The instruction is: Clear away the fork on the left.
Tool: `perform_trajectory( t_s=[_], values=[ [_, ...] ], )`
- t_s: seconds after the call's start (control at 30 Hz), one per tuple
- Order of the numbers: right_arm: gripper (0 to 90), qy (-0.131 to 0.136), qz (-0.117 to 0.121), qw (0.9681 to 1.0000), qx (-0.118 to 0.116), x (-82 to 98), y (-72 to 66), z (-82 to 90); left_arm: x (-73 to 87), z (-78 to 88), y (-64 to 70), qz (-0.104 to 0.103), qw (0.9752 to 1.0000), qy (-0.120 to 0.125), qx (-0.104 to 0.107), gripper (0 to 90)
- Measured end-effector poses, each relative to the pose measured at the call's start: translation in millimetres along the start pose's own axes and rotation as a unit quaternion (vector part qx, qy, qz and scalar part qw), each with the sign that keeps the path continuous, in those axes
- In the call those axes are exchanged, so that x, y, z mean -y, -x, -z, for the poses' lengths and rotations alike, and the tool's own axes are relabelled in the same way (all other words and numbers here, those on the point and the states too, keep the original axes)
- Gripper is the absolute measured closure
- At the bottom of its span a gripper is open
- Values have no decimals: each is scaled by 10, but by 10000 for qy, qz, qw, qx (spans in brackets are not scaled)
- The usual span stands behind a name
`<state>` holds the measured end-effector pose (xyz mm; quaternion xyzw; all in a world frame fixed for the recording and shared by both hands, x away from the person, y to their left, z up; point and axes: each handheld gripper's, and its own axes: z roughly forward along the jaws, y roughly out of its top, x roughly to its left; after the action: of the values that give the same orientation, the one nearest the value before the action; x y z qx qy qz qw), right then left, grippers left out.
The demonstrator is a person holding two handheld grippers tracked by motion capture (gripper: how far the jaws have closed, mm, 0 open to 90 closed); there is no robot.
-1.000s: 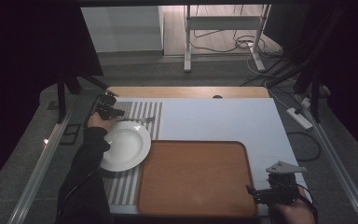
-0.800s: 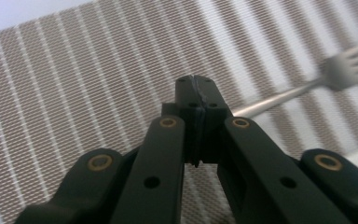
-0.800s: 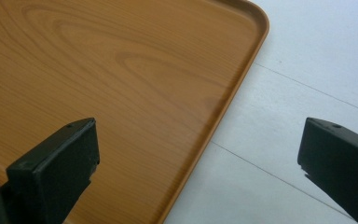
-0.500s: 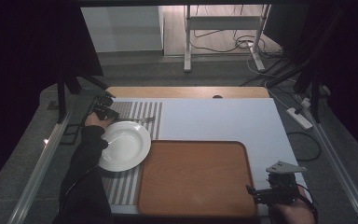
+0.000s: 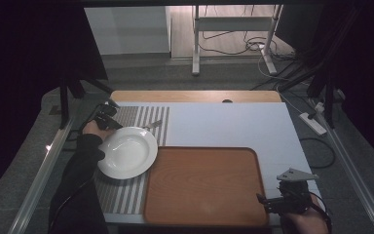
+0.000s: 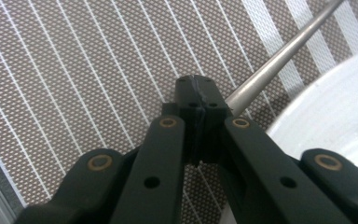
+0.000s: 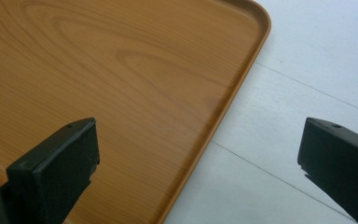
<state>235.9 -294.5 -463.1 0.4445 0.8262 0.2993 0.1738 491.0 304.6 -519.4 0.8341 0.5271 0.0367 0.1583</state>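
Observation:
A white plate (image 5: 127, 152) lies on a striped placemat (image 5: 126, 197) at the table's left. Along the plate's far rim lies a metal utensil (image 5: 153, 125), its thin handle (image 6: 279, 56) running away from the jaw tips. My left gripper (image 5: 108, 119) sits at the plate's far left edge. In the left gripper view my left gripper (image 6: 198, 91) has its jaws pressed together on the handle's end, with the plate (image 6: 335, 116) just to the right. My right gripper (image 5: 265, 201) hovers open at the wooden tray's (image 5: 204, 187) near right corner; in the right gripper view my right gripper (image 7: 198, 144) holds nothing.
The tray (image 7: 121, 70) is bare and lies beside the plate on a white table top (image 5: 233, 124). A wooden strip (image 5: 195, 96) runs along the table's far edge. Cables and a power strip (image 5: 314, 122) lie on the floor to the right.
The left hand and gripper have shifted only slightly at the plate's far left rim. The right gripper has stayed where it was.

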Motion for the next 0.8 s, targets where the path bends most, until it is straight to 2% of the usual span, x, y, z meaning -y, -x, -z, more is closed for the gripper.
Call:
perform_trajectory(
  t_s=[0.07, 0.27, 0.33, 0.4, 0.53, 0.6, 0.67, 0.73, 0.8],
  values=[
    [0, 1, 4, 10000, 2, 0, 1, 0, 5, 5, 17, -66, 10000, -42, 9, 894],
    [0, -3, 11, 10000, 3, 0, -1, 0, 2, 11, 32, -93, 10000, -20, 20, 893],
    [0, -5, 8, 10000, 3, -1, -1, -2, -15, 52, 32, -38, 9998, 213, 4, 887],
    [0, -3, 12, 10000, 2, -2, 0, -3, -44, 92, 32, 7, 9992, 405, 41, 773],
    [0, -4, 10, 10000, 0, -1, -1, -2, -149, 140, 109, -74, 9977, 669, 7, 562],
    [0, -2, 7, 10000, -1, -1, 0, -1, -200, 146, 152, -54, 9968, 796, 90, 444],
    [0, -1, 15, 10000, -3, 0, 0, -1, -257, 131, 198, -25, 9965, 807, 215, 294],
    [0, -5, 23, 10000, -7, 0, -1, -1, -311, 95, 265, -181, 9965, 764, 291, 173],
    [0, -3, 34, 10000, -11, 0, -1, -2, -369, 42, 338, -303, 9968, 667, 313, 101]
  ],
)
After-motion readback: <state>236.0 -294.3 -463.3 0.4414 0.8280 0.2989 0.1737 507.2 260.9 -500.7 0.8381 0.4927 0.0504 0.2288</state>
